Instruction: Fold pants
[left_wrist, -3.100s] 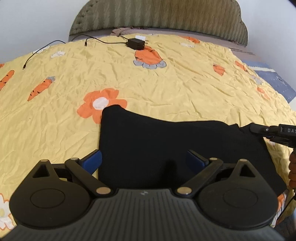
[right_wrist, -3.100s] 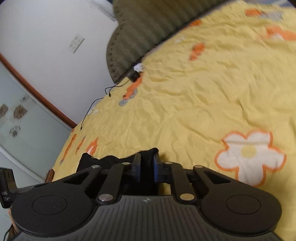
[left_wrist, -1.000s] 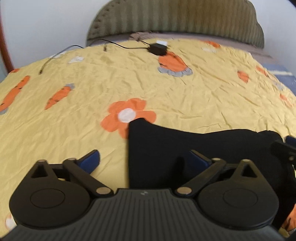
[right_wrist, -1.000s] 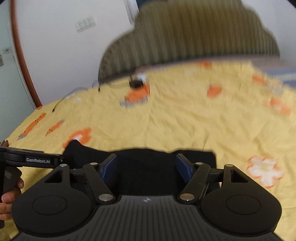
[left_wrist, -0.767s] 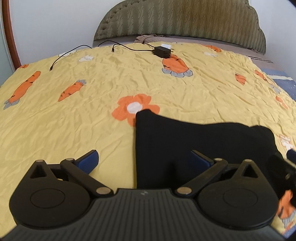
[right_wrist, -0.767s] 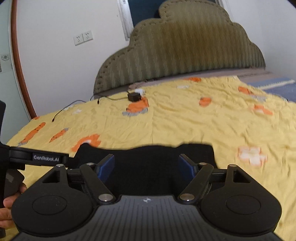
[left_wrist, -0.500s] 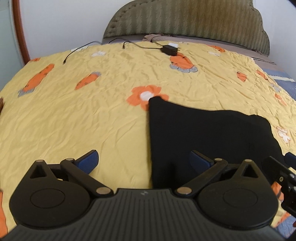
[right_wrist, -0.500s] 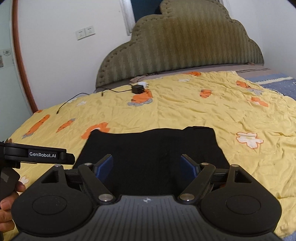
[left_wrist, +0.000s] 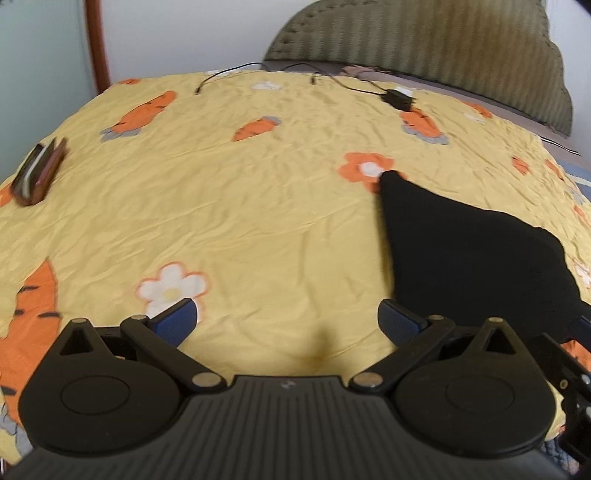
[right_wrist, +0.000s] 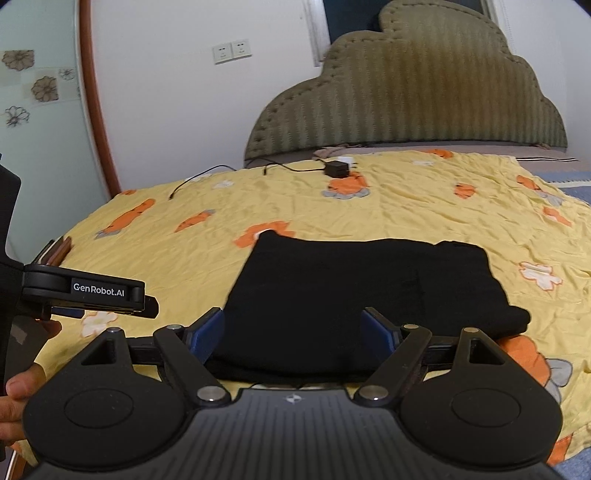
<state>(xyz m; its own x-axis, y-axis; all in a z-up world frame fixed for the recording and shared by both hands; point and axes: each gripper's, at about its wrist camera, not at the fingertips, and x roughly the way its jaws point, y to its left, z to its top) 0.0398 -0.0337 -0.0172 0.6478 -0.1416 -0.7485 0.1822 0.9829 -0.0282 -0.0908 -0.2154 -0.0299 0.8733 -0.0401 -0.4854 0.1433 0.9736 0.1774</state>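
The folded pants (right_wrist: 354, 291) are seen whole only from the right claw (right_wrist: 291, 332); both claws, including the left claw (left_wrist: 286, 321), are held spread and empty.

pants (left_wrist: 476, 266) right edge cut off, wallet (left_wrist: 37, 173) blurred

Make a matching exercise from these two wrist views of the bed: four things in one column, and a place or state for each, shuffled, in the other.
Things
1. pants
2. black charger
3. brown wallet
4. left gripper

Places or states
A. open over bare sheet
B. at the sheet's left edge
C. folded flat, mid-bed
D. near the headboard

Pairs: 1-C, 2-D, 3-B, 4-A
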